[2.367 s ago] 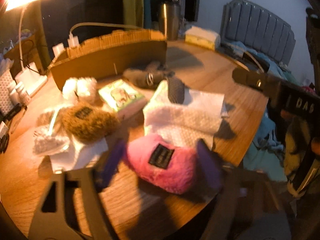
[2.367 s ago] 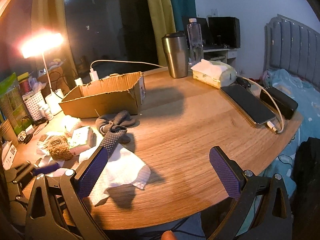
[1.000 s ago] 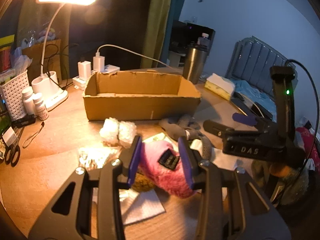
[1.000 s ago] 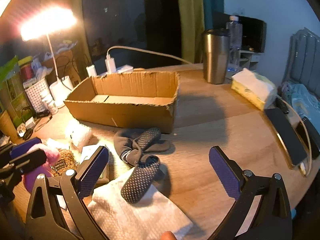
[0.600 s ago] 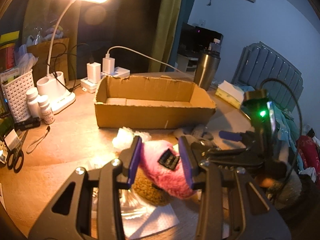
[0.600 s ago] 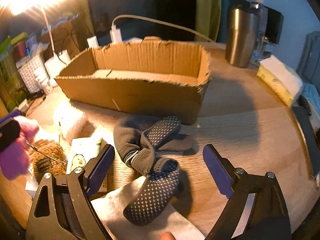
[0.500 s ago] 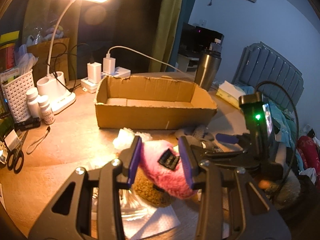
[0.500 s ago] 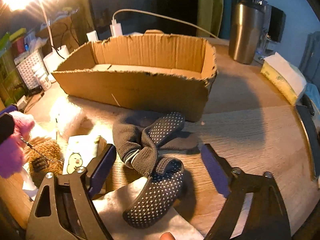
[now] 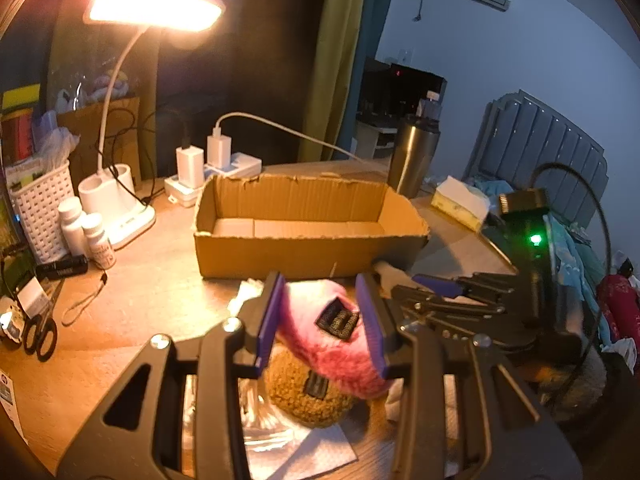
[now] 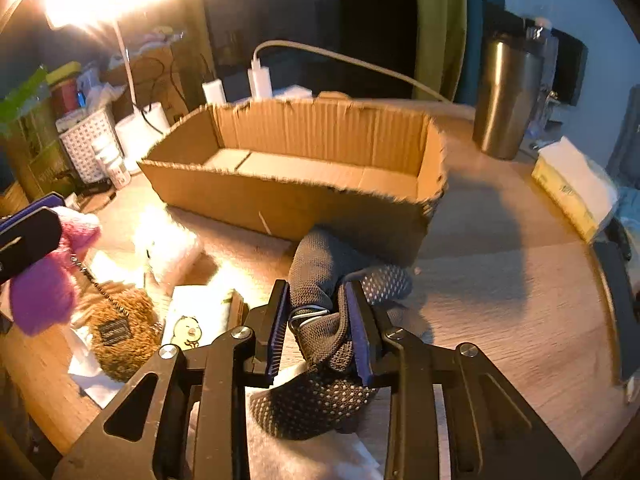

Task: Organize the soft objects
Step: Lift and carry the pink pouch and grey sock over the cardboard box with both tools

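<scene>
My left gripper (image 9: 322, 322) is shut on a pink fluffy pouch (image 9: 332, 340) and holds it above the table, short of the open cardboard box (image 9: 308, 248). A brown fluffy pouch (image 9: 310, 396) lies under it. My right gripper (image 10: 320, 328) is shut on a bunch of grey dotted socks (image 10: 320, 320) on the table just before the box (image 10: 288, 200). In the right wrist view the pink pouch (image 10: 52, 264) and the brown pouch (image 10: 120, 332) show at the left. The box looks empty.
A white fluffy item (image 10: 168, 248) and a small chick card (image 10: 192, 320) lie left of the socks, on white tissue (image 10: 304, 456). A lamp base (image 9: 116, 208), bottles (image 9: 84, 232), basket, scissors (image 9: 38, 332), steel tumbler (image 10: 508, 96) and tissue pack (image 10: 572, 184) stand around the table.
My right gripper has moved down onto the socks and shut on them. My left gripper keeps the pink pouch and has come slightly nearer the box.
</scene>
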`<act>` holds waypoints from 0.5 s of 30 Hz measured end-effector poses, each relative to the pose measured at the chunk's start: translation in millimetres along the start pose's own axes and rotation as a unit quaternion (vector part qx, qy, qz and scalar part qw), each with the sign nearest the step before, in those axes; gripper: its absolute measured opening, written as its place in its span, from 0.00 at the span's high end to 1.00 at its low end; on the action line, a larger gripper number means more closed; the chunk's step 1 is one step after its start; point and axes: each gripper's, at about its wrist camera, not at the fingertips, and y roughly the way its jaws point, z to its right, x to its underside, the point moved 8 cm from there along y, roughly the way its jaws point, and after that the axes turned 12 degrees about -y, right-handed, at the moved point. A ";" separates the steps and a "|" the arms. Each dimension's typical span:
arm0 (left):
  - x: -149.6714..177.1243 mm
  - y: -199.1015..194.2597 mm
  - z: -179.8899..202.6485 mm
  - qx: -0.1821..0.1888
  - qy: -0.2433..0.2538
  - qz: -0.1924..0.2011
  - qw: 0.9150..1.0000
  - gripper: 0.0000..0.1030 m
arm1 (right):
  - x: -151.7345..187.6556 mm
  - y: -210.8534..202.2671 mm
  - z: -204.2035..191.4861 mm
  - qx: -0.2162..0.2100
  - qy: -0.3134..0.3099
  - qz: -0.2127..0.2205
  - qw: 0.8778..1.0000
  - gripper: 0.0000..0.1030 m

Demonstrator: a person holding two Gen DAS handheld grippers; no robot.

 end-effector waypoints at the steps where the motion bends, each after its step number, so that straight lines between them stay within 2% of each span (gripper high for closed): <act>1: -2.2 -1.5 1.2 0.000 0.001 0.004 1.000 0.62 | -1.5 -4.0 1.2 0.000 0.000 0.006 1.000 0.70; 12: -24.0 -15.0 18.2 0.007 0.020 0.041 0.999 0.62 | -22.5 -60.5 24.3 0.019 0.014 0.070 0.997 0.71; 14: -29.6 -16.9 21.8 0.009 0.023 0.048 0.999 0.62 | -28.2 -68.5 25.8 0.022 0.011 0.080 0.997 0.73; 15: -31.6 -17.7 23.1 0.009 0.026 0.052 0.998 0.62 | -30.7 -71.8 26.3 0.023 0.010 0.084 0.996 0.78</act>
